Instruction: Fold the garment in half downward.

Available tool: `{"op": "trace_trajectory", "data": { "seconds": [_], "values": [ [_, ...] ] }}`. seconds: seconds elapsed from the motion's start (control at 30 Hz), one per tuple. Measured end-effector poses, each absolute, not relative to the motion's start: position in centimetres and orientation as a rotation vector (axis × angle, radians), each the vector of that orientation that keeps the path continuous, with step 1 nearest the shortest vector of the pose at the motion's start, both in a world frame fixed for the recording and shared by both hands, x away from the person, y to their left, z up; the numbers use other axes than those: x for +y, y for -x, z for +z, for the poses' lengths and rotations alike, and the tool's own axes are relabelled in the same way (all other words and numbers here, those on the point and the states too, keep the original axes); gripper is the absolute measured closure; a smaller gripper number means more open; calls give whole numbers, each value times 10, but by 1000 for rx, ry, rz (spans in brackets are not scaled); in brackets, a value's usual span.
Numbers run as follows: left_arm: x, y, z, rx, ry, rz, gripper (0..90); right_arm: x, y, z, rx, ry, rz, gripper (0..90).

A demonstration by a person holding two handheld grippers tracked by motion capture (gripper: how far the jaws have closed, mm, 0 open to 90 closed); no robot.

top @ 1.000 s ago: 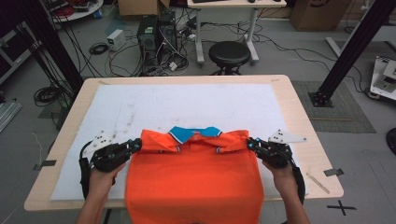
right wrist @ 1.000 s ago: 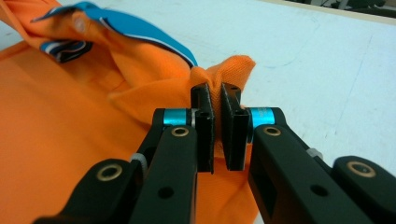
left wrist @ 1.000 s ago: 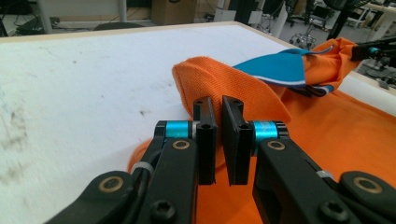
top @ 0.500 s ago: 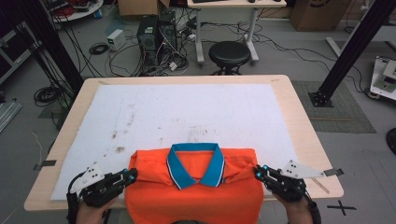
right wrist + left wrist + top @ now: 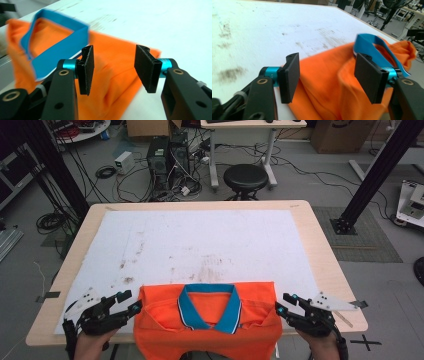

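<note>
A: Since both jaw pairs have just been opening, the orange polo shirt lies loose at the table's near edge, left gripper and right gripper flanking it.

B: Left gripper view: cloth between parted jaws, ungripped. Right gripper view: same. The overhang might drag it off the table.

Black hand-held gripper bodies, flat black jaw pads, teal collars, brass-ringed screw holes, grey triangular plates
</note>
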State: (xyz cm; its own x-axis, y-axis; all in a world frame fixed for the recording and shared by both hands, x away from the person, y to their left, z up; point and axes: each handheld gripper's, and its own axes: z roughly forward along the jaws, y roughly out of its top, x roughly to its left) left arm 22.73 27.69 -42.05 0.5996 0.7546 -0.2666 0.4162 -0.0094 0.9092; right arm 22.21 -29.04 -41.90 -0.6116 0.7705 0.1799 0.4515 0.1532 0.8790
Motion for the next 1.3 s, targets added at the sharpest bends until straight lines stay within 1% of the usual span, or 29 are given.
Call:
{"op": "trace_trajectory", "data": {
  "seconds": [0.13, 0.23, 0.27, 0.4, 0.47, 0.5, 0.53, 0.57, 0.6, 0.67, 0.7, 0.73, 0.8, 0.93, 1.13, 1.3],
  "values": [
    [272, -255, -424, 1040, -1679, 359, 345, -285, -245, -417, 2111, -1231, 1339, 430],
    [269, -276, -429, 1106, -1708, 353, 257, -279, -266, -421, 2129, -1266, 1264, 395],
    [268, -282, -432, 1116, -1713, 338, 253, -278, -273, -423, 2143, -1278, 1247, 379],
    [266, -298, -444, 1113, -1825, 297, 259, -270, -298, -436, 2209, -1300, 1149, 372],
    [269, -303, -449, 1118, -1855, 278, 348, -269, -306, -440, 2230, -1307, 1125, 377],
    [270, -305, -451, 1115, -1870, 265, 389, -268, -310, -443, 2250, -1310, 1122, 403],
    [271, -307, -452, 1100, -1883, 253, 458, -268, -313, -446, 2273, -1307, 1111, 434],
    [272, -309, -453, 1084, -1893, 220, 553, -267, -315, -449, 2303, -1297, 1092, 506],
    [270, -309, -452, 1069, -1917, 222, 598, -266, -317, -451, 2329, -1293, 1079, 522],
    [268, -309, -452, 1035, -1950, 235, 777, -266, -317, -450, 2374, -1246, 1100, 711],
    [268, -310, -451, 1032, -1949, 235, 842, -266, -316, -450, 2389, -1222, 1108, 779],
    [268, -312, -450, 1041, -1948, 230, 861, -264, -316, -448, 2399, -1190, 1099, 806],
    [268, -319, -446, 1054, -1923, 230, 868, -264, -320, -446, 2414, -1166, 1093, 825],
    [266, -338, -439, 1051, -1880, 230, 870, -265, -337, -442, 2383, -1174, 1133, 828],
    [270, -367, -430, 1094, -1770, 221, 870, -263, -370, -437, 2315, -1228, 1129, 828],
    [272, -394, -426, 1121, -1720, 223, 870, -262, -396, -433, 2242, -1254, 1124, 828]
  ]
}}
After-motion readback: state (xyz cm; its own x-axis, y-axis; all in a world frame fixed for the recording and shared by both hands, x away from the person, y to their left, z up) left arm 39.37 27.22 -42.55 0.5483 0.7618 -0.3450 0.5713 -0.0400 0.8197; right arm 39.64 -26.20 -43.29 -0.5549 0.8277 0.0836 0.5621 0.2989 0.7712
